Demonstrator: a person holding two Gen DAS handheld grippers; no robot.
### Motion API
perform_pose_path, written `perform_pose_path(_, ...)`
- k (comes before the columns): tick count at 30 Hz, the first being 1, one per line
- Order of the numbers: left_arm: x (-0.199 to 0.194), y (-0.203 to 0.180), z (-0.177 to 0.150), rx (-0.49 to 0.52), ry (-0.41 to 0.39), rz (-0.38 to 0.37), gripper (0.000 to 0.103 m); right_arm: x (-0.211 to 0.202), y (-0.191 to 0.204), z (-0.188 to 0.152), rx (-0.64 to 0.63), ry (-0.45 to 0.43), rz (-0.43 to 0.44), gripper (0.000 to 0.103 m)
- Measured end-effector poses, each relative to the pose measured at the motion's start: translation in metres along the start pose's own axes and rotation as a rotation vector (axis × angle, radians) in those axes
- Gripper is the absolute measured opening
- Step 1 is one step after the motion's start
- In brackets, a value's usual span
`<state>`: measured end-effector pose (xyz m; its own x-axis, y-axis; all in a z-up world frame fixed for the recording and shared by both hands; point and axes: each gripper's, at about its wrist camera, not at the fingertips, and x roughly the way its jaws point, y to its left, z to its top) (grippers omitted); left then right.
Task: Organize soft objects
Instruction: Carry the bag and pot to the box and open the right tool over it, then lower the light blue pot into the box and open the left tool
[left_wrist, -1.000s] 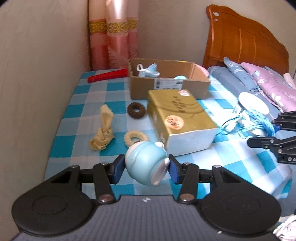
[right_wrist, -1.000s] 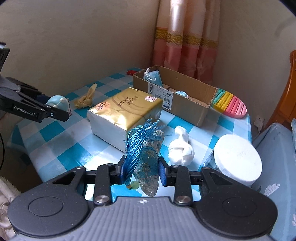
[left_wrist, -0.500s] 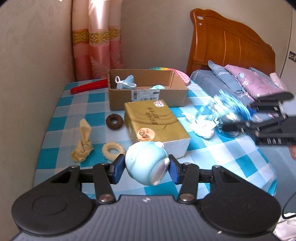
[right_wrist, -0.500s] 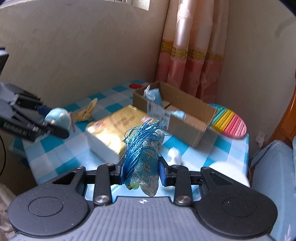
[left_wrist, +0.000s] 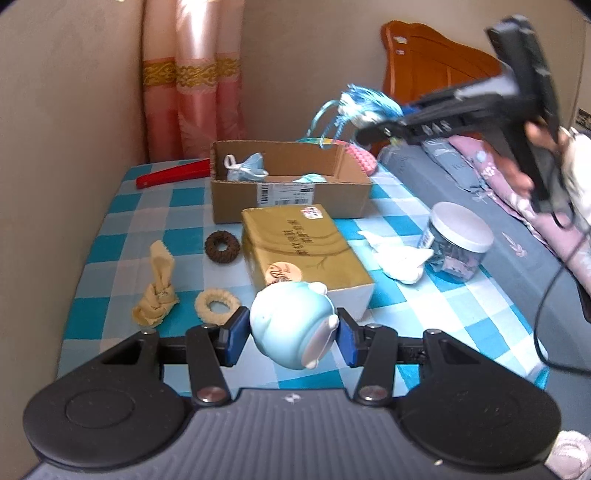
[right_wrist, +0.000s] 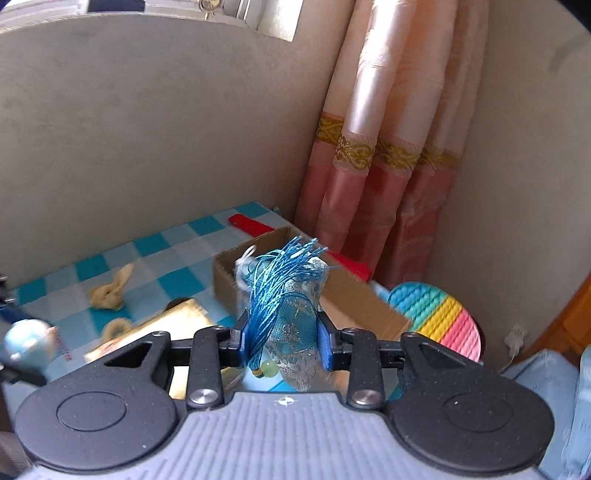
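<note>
Checkered blue-and-white tabletop (left_wrist: 122, 258) is wedged between wall, curtain and bed. Delivery into the cardboard box (left_wrist: 291, 192) appears to be under way: the blue tasselled pouch (right_wrist: 295, 325) is pinched by the right gripper (right_wrist: 282, 341) above the box, and release inside is judged next. The pale blue plush (left_wrist: 291, 328) is clamped by the left gripper (left_wrist: 291, 336) nearer, behind the gold tissue pack (left_wrist: 303, 251) that blocks its path.

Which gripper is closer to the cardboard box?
Right. The right gripper, holding a blue tassel pouch, hovers just above the box; the left gripper is beyond the gold pack.
</note>
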<state>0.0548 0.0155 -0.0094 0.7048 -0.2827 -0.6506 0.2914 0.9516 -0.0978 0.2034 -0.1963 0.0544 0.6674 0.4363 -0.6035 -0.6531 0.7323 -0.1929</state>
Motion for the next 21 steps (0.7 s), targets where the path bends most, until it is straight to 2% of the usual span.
perform_pose_path(5,0.001,0.006,-0.001,-0.045,0.001,0.026,0.048,0.044,-0.022,0.022,-0.038,0.031,0.012,0.039)
perform_pose_path(7,0.001,0.009,-0.002,-0.058,0.003,0.039,0.048,0.062,-0.029,0.025,-0.038,0.054,0.006,0.045)
perform_pose_path(9,0.0,0.012,-0.003,-0.075,0.005,0.051,0.048,0.076,-0.036,0.026,-0.022,0.079,0.0,0.063)
perform_pose_path(11,0.001,0.014,-0.003,-0.083,0.008,0.059,0.048,0.086,-0.04,0.024,-0.011,0.105,-0.02,0.068)
perform_pose_path(13,0.001,0.016,-0.003,-0.085,0.01,0.065,0.048,0.087,-0.042,0.02,0.002,0.116,-0.036,0.069)
perform_pose_path(21,0.001,0.014,0.006,-0.026,0.008,0.057,0.048,0.057,-0.029,0.002,0.063,0.139,-0.048,0.091)
